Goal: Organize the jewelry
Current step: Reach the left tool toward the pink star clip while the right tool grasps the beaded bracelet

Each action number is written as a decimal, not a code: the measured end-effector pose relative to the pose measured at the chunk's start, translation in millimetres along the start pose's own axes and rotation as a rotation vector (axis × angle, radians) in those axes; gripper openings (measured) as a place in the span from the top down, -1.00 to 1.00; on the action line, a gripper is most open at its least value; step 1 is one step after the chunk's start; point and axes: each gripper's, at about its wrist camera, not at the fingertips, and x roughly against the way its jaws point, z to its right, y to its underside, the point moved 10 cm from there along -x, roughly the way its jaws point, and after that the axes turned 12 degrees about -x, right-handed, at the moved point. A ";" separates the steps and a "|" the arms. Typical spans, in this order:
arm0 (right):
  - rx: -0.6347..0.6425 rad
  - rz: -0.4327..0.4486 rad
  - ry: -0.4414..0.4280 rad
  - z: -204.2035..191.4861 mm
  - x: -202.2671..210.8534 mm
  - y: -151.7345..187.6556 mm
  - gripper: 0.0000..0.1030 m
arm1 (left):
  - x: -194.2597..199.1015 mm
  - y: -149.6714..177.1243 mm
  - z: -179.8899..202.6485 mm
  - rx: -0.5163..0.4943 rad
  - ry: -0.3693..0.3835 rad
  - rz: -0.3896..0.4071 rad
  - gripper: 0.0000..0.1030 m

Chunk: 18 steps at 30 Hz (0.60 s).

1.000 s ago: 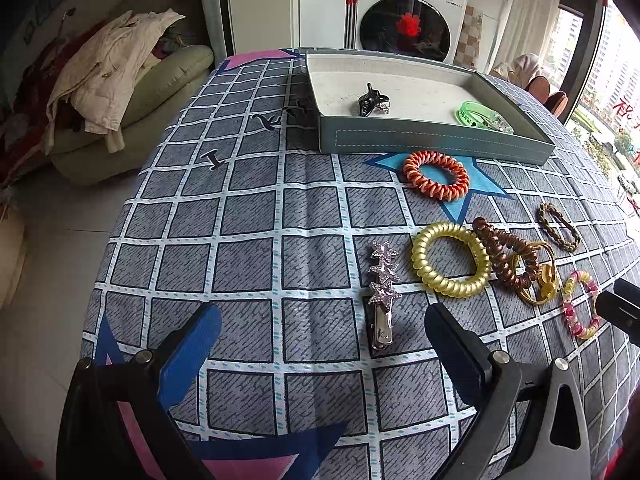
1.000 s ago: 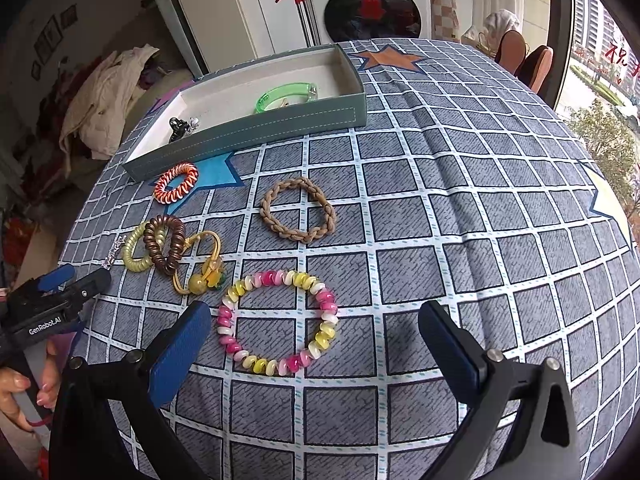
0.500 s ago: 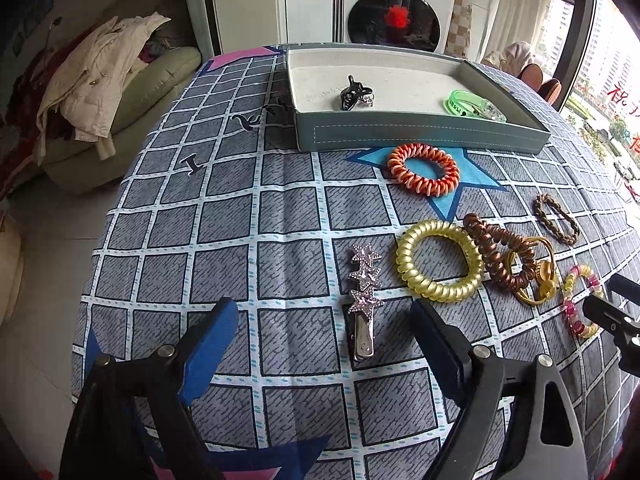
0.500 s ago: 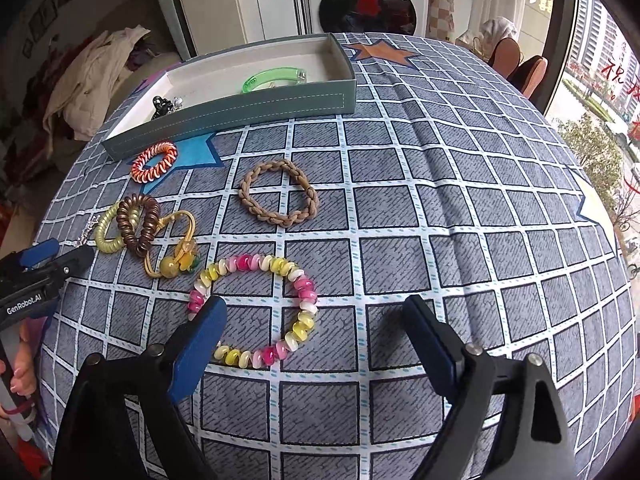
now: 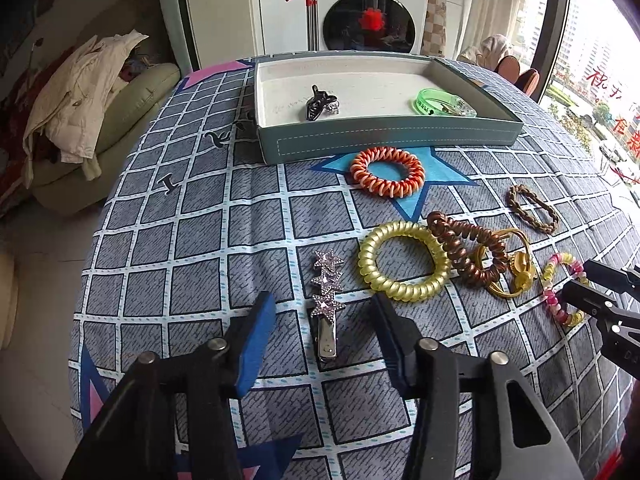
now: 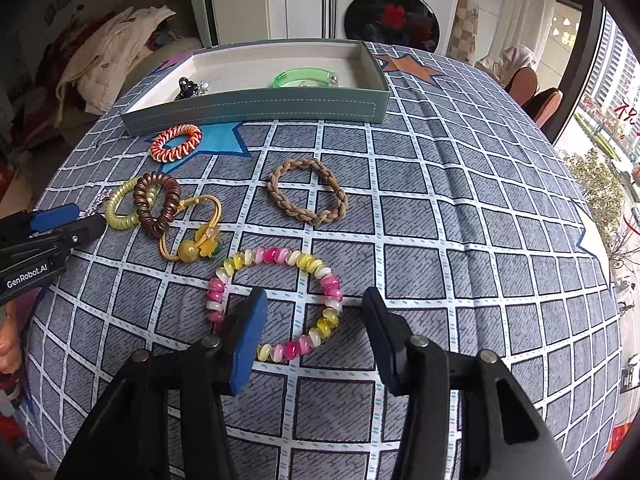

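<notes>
My left gripper is open, its fingers on either side of a star-studded hair clip lying on the checked cloth. My right gripper is open around the near part of a pink, yellow and white bead bracelet. A grey tray at the back holds a black claw clip and a green bangle. Loose on the cloth lie an orange coil tie, a yellow coil tie, a brown coil tie, a gold charm tie and a braided brown bracelet.
The table is covered in a grey checked cloth and drops off at its rounded edges. A sofa with clothes stands to the left. A washing machine is behind the tray. Chairs stand at the right.
Both grippers have moved forward and down and narrowed their opening. The left one now straddles the star clip, the right one the bead bracelet.
</notes>
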 end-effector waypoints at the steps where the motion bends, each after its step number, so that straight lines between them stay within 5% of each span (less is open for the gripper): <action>1: 0.005 -0.001 -0.004 -1.5 0.3 0.1 0.18 | 0.6 -0.5 0.3 -0.004 -0.003 0.002 -0.02; 5: 0.017 -0.002 -0.012 -5.9 1.3 0.5 0.59 | 1.9 -0.7 -0.9 -0.006 -0.002 0.004 0.29; 7: 0.021 -0.001 -0.014 -8.1 1.6 1.0 0.75 | 2.3 -0.2 -1.8 0.001 0.007 0.005 0.29; 18: -0.030 0.016 -0.040 2.0 8.1 -0.7 0.80 | 6.1 5.8 -12.4 0.065 0.061 0.001 0.29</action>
